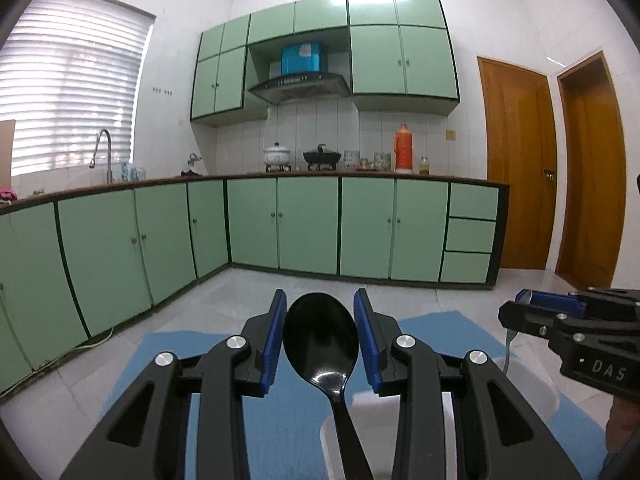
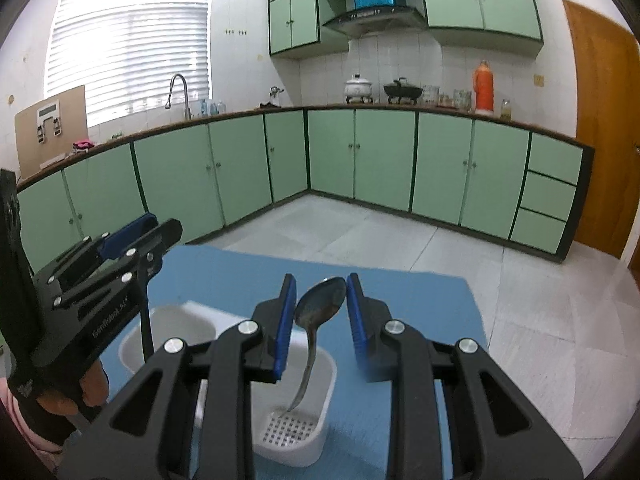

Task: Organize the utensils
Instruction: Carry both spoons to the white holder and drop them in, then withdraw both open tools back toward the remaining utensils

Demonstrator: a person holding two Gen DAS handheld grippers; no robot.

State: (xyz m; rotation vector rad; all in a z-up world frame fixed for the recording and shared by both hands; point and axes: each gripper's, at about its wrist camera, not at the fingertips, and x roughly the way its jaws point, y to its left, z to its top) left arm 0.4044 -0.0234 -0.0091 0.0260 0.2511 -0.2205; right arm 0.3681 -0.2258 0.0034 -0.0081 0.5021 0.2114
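Green kitchen, blue mat [image 2: 248,272] low in frame: left gripper [image 1: 320,334] and right gripper [image 2: 321,312] both spread, black spoon [image 1: 320,340] and metal spoon [image 2: 320,308] standing in the white caddy [image 2: 320,384]; both look placed, grippers not yet clear.

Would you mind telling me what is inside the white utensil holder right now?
In the white utensil holder, a metal spoon stands handle-down on the perforated floor. A black spoon stands in the other compartment; its base is hidden by the left gripper.
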